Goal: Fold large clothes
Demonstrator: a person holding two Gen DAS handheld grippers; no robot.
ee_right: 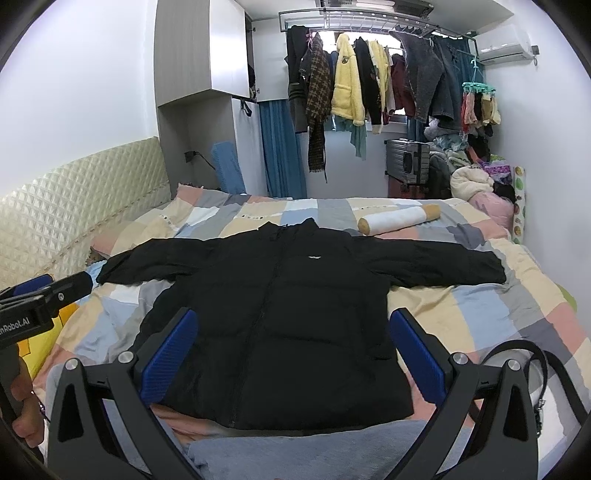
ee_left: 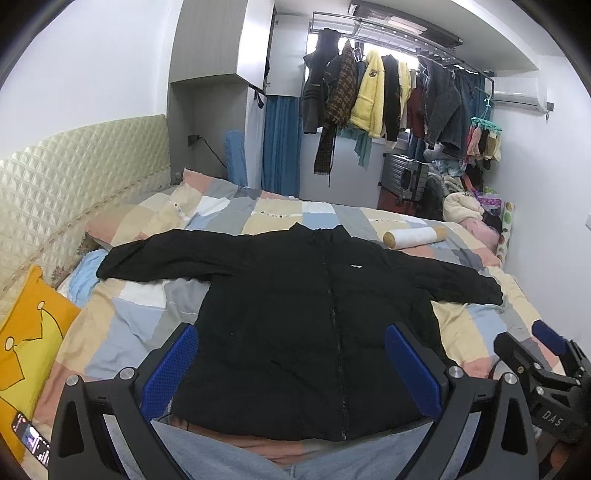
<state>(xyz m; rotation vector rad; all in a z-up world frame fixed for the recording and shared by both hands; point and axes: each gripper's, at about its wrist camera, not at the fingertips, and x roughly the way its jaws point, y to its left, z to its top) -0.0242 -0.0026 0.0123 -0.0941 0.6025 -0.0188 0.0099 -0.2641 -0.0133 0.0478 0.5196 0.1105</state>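
- The bed [ee_left: 122, 317] fills most of the room, covered in a patchwork quilt of beige, grey, pink and pale blue, with a cream quilted headboard [ee_left: 74, 173] along its left side.
- A clothes rail [ee_right: 373, 22] by the window carries hanging coats, among them a yellow fleece jacket [ee_right: 347, 85].
- The black puffer jacket [ee_left: 295, 317] lies flat on the bed, front up, zipped, both sleeves stretched out sideways, a small white chest label too tiny to read.
- A silver suitcase [ee_right: 408, 160] stands past the bed's far end.
- A white bolster [ee_right: 399, 218] with tan ends rests beyond the collar.
- The left gripper [ee_left: 291, 373] hovers above the hem, blue pads spread wide, grasping nothing; seen from the right wrist its body reads "nRobot.AI".
- The right gripper [ee_right: 291, 354] is likewise released; the left view shows "DAS" on it.
- Only the left view shows a phone [ee_left: 31, 439] beside a yellow cushion [ee_left: 26, 332].
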